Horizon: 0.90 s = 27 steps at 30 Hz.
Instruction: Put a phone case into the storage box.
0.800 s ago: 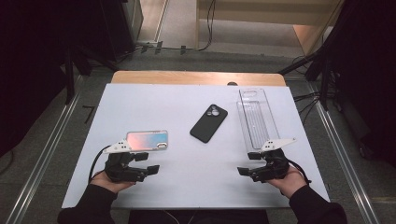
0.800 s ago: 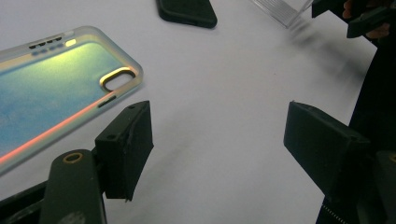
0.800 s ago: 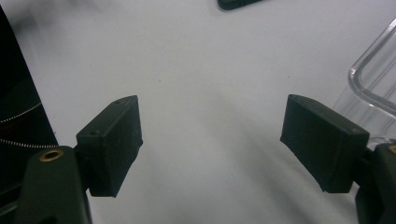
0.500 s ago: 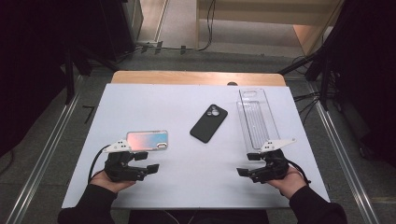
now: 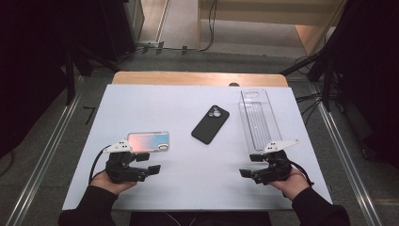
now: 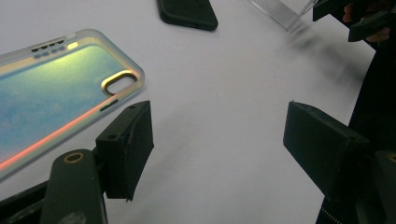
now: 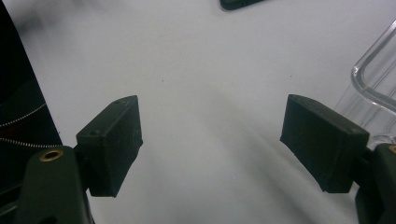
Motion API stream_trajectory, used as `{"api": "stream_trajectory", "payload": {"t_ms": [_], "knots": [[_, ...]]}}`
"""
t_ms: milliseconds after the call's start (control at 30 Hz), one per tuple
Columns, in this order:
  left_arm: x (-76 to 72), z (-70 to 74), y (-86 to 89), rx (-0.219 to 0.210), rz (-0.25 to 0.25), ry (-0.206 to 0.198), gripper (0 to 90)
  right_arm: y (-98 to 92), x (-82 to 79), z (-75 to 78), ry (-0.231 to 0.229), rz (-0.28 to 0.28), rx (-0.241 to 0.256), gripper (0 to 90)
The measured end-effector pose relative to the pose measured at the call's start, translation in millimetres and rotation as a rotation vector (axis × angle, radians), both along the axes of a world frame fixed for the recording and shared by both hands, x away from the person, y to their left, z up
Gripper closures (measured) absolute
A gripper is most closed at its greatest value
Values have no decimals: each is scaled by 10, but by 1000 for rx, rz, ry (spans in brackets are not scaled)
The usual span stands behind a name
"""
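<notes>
Black phone [image 5: 210, 124] lies between case [image 5: 147, 141] and tray [image 5: 258, 120].

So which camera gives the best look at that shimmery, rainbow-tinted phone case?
The high view: the iridescent clear phone case lies whole and flat on the white table, just beyond the open left gripper. The left gripper view shows its camera-cutout end close up but cropped. The right gripper view looks toward bare table and the clear plastic tray.
</notes>
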<state>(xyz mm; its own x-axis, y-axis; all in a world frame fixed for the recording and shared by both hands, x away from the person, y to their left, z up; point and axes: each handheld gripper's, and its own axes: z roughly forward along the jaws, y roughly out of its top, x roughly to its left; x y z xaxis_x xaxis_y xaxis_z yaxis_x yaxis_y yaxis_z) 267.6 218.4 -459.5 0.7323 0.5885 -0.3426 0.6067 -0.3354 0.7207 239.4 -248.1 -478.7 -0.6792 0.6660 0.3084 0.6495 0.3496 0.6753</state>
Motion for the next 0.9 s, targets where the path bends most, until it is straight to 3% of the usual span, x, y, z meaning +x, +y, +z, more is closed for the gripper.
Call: {"api": "stream_trajectory", "payload": {"t_ms": [600, 733, 900], "knots": [[-4, 3, -5, 3, 2, 6, 249, -1, -5, -2, 3, -1, -4, 185], [-9, 32, -3, 29, 28, -26, 249, -3, -5, -3, 4, -3, -5, 185], [22, 52, 25, 16, 62, -7, 249, -6, -8, -1, 4, -6, -10, 185]]}}
